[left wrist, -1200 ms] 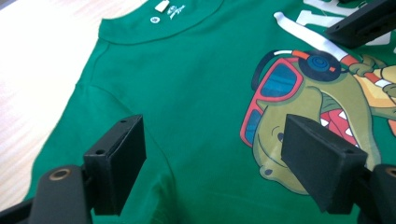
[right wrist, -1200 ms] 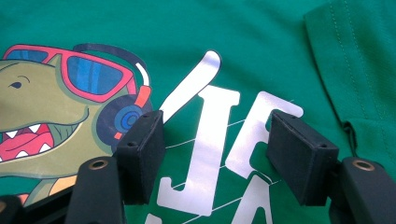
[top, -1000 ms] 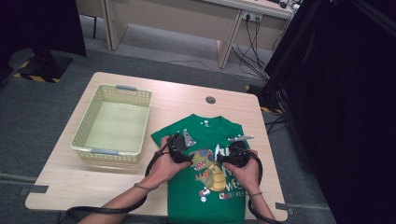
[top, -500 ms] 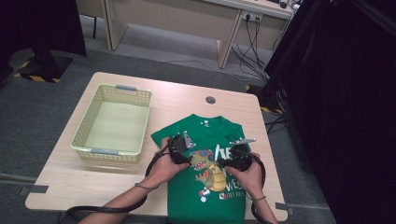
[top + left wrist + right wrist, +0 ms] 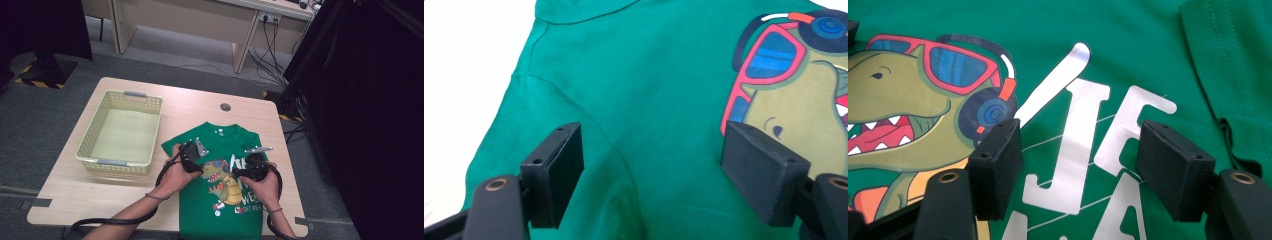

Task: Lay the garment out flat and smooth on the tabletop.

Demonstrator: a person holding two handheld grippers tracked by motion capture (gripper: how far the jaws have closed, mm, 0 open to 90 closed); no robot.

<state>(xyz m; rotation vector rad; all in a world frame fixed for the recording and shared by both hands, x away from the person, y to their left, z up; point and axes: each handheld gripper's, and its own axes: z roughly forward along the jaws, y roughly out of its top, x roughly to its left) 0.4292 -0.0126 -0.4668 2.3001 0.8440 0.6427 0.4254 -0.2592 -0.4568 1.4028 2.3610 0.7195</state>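
Observation:
A green T-shirt (image 5: 220, 142) with a dinosaur print (image 5: 225, 182) lies flat, front up, on the wooden table (image 5: 75, 200). My left gripper (image 5: 192, 155) hovers over the shirt's left chest. In the left gripper view its jaws (image 5: 651, 135) stand open above plain green cloth (image 5: 649, 65), next to the dinosaur's sunglasses (image 5: 774, 55), with nothing pinched. My right gripper (image 5: 250, 167) is over the right chest. Its jaws (image 5: 1078, 130) are open above the white letters (image 5: 1073, 145), beside the dinosaur's head (image 5: 898, 115).
A pale yellow mesh basket (image 5: 117, 162) stands empty on the left half of the table. A round cable hole (image 5: 225, 107) lies beyond the shirt's collar. Black curtains (image 5: 370, 100) hang to the right, and a desk with cables (image 5: 270, 45) stands behind.

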